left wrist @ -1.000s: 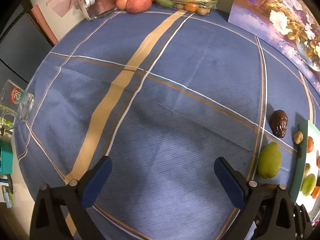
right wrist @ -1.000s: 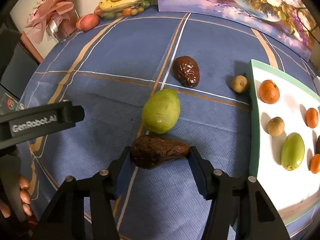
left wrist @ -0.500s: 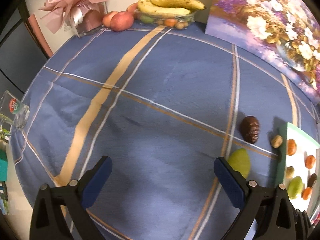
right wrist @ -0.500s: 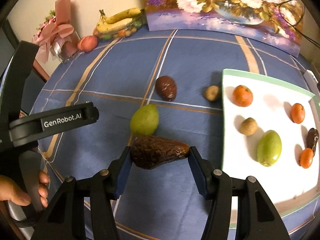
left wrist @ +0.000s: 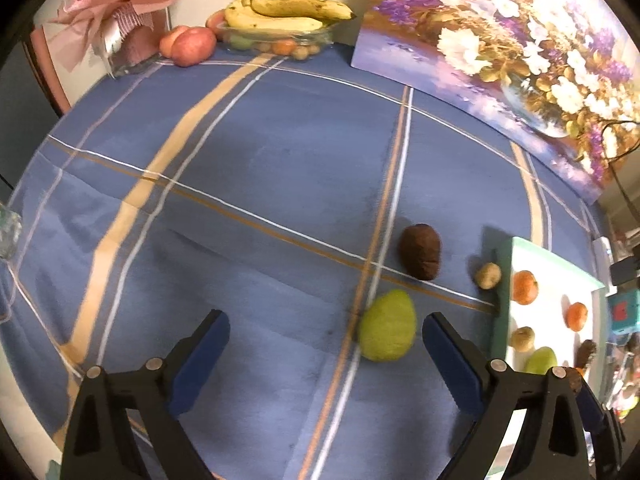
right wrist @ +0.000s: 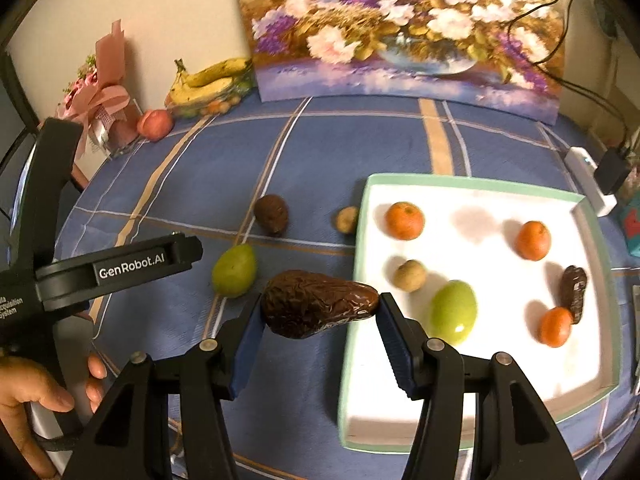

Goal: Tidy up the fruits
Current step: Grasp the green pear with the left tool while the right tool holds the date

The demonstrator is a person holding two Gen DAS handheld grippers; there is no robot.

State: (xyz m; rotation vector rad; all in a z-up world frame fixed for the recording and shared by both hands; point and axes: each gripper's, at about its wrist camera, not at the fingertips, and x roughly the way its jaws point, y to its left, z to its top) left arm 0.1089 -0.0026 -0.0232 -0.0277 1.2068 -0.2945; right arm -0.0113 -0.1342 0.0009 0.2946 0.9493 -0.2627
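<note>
My right gripper [right wrist: 318, 320] is shut on a large wrinkled brown date [right wrist: 318, 304], held above the blue cloth just left of the white tray [right wrist: 472, 192]. The tray holds several fruits: oranges, a green one [right wrist: 454, 312], a small brown one, a dark date. On the cloth lie a green fruit [right wrist: 234, 270] [left wrist: 387, 330], a brown fruit [right wrist: 272, 214] [left wrist: 420, 251] and a small tan fruit [right wrist: 346, 219] [left wrist: 488, 275]. My left gripper [left wrist: 326, 356] is open and empty, low over the cloth, the green fruit just inside its right finger.
Bananas over a dish of small fruits [left wrist: 280, 20], red apples [left wrist: 192, 42] and a pink wrapped bouquet [left wrist: 116, 24] stand at the table's back. A flower painting [right wrist: 400, 28] leans on the wall. A power strip and cables [right wrist: 588, 180] lie right of the tray.
My right gripper has lifted the date and carried it right, toward the tray. My left gripper has swung right, bringing the green fruit between its fingers.
</note>
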